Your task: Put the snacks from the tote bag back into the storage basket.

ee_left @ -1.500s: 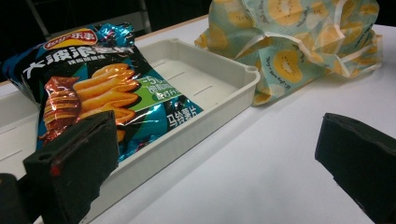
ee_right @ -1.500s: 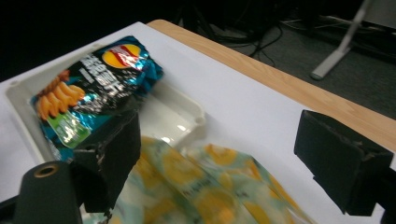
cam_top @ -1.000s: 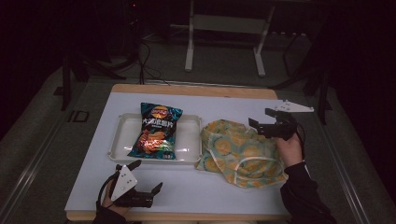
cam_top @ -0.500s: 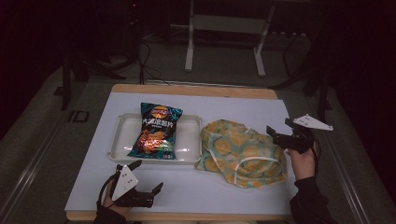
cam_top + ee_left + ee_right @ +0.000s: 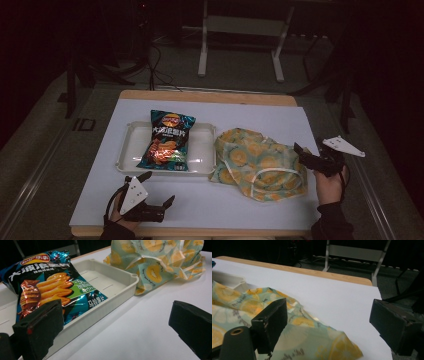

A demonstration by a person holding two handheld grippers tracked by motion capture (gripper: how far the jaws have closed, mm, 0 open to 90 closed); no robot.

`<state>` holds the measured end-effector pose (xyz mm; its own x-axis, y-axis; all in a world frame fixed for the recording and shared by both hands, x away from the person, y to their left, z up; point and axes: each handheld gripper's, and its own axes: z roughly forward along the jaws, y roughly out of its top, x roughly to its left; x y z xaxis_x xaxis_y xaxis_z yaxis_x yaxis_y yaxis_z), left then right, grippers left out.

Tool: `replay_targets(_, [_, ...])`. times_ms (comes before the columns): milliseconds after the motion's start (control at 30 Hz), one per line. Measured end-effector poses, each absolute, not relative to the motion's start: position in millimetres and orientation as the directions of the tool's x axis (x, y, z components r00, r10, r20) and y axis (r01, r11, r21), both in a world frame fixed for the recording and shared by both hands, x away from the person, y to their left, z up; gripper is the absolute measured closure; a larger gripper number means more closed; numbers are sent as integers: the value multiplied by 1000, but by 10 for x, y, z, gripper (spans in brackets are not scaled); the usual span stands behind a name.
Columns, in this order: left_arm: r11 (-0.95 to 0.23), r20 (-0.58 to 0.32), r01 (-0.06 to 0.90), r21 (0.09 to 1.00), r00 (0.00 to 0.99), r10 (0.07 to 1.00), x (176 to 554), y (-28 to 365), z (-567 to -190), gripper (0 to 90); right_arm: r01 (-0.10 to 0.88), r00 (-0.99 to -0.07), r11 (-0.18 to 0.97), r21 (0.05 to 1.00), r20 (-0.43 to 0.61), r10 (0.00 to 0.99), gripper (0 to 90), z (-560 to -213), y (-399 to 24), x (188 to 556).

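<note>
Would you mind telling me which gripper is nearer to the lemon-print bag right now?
Right. The right gripper sits at the lemon-print bag's right edge, jaws open. The left gripper rests open near the table's front edge, left of the bag and apart from it.

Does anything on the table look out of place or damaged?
Nothing looks damaged or spilled. The chip bag lies slightly askew in the white tray, its top over the far rim. The fruit-print bag lies crumpled beside the tray.

Glossy foil crisp bag point(image 5: 50, 282) in a smooth matt plastic tray point(image 5: 117, 282), beside a crinkled shiny lemon-print bag point(image 5: 260, 162)
</note>
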<state>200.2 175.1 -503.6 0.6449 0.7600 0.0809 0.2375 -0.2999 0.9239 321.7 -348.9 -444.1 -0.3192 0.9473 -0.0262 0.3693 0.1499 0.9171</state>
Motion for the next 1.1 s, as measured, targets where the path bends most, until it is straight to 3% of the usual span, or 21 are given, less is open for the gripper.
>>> replay_targets(533, [-304,81,236,923,654,752,2022,1755,-5035,2,331,-243,179,927,-100,965,139,-4583,-3465,2997])
replay_targets(1100, [-304,77,236,923,661,746,2028,1737,-5035,2,293,-176,132,947,-82,981,117,-4764,-3447,2894])
